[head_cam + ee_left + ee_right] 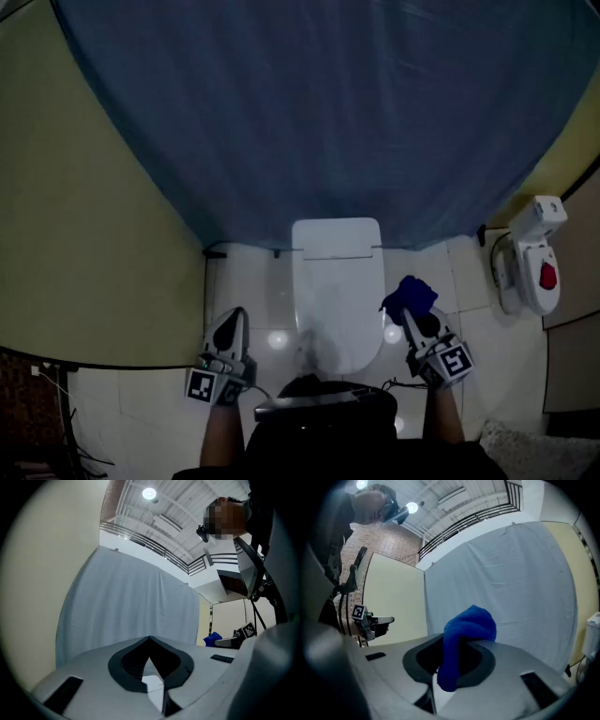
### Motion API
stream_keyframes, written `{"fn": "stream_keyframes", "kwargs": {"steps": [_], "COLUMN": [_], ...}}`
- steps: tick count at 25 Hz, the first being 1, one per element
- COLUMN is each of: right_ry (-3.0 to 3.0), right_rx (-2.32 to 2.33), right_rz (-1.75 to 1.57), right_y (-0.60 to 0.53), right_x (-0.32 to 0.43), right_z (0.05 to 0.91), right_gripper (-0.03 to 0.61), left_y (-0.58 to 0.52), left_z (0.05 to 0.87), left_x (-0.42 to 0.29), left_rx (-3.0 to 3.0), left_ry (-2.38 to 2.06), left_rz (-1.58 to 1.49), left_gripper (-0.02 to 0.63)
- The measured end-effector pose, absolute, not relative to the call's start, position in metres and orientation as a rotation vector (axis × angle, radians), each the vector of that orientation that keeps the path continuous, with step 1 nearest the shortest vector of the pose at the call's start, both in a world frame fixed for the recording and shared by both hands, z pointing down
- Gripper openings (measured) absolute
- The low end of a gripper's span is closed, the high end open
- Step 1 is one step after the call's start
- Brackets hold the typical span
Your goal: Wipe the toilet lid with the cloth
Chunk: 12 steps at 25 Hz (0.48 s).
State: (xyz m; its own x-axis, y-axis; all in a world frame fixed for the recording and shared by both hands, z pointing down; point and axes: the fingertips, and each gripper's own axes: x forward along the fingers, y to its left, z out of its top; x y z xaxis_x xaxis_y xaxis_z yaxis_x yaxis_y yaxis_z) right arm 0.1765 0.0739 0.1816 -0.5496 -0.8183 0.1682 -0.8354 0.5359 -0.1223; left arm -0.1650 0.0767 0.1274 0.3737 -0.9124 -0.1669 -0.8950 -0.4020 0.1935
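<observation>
You are clamping the blue cloth (410, 294) in your right gripper (411, 317) beside the toilet lid (337, 286), your left gripper (232, 324) hovering clenched and empty.

The person's left gripper (231, 323) and right gripper (413, 321) each have a pale grey shell and dark, tapering jaws. A cube with black-and-white square markers sits at each base: left cube (202, 386), right cube (455, 361). A thin cable (263, 395) trails from the left one. The person wears dark clothing (319, 436).
</observation>
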Motion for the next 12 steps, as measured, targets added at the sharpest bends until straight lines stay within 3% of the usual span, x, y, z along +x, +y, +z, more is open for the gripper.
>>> {"fn": "stream_keyframes", "kwargs": {"steps": [12], "right_ry": [-2.611], "right_rx": [1.236], "right_rz": [0.318], "right_y": [-0.037], "right_x": [0.068], "right_z": [0.238], "right_gripper": [0.060], "left_y": [-0.031], "left_z": [0.186], "left_x": [-0.192], "left_rx": [2.512], "left_ry": [-1.563], "left_rz": [-0.161], "left_gripper": [-0.003]}}
